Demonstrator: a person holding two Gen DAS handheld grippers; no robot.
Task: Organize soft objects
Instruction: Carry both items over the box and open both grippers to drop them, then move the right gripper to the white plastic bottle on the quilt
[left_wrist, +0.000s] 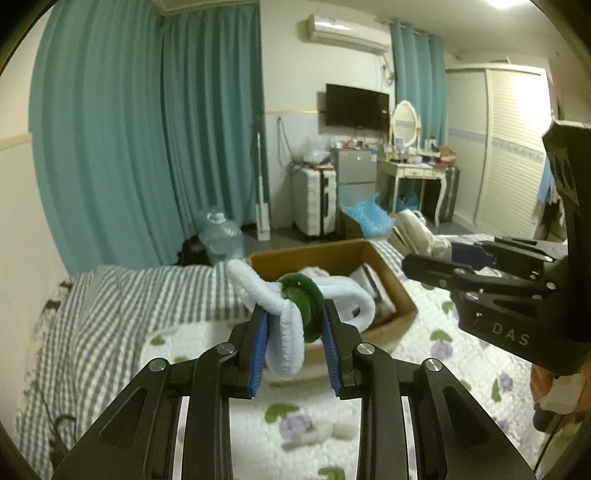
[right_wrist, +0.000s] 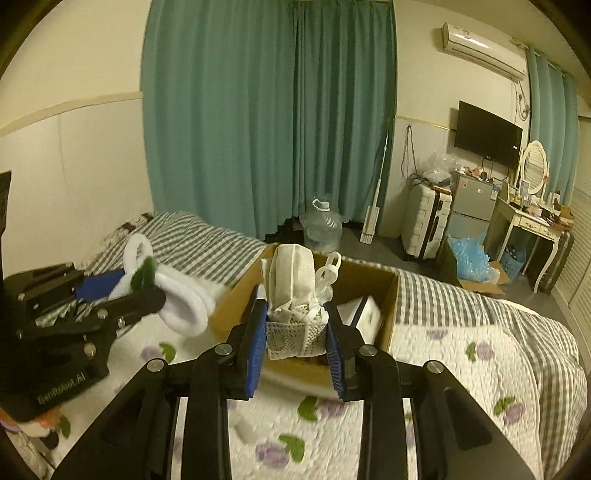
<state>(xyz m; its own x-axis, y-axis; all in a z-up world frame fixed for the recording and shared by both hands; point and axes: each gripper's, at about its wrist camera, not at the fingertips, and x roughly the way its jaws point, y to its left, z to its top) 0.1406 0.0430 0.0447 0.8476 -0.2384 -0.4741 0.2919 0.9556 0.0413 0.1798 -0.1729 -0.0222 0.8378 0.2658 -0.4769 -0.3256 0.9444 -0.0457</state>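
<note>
Here white-green loop (left_wrist: 291, 314) clamped in left tool (left_wrist: 295, 354), near box (left_wrist: 384, 266).

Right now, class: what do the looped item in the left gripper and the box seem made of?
Looped item: fuzzy white and green chenille or plush, judging by its matte nap. Box: plain brown cardboard, dull, with thin folded walls.
</note>
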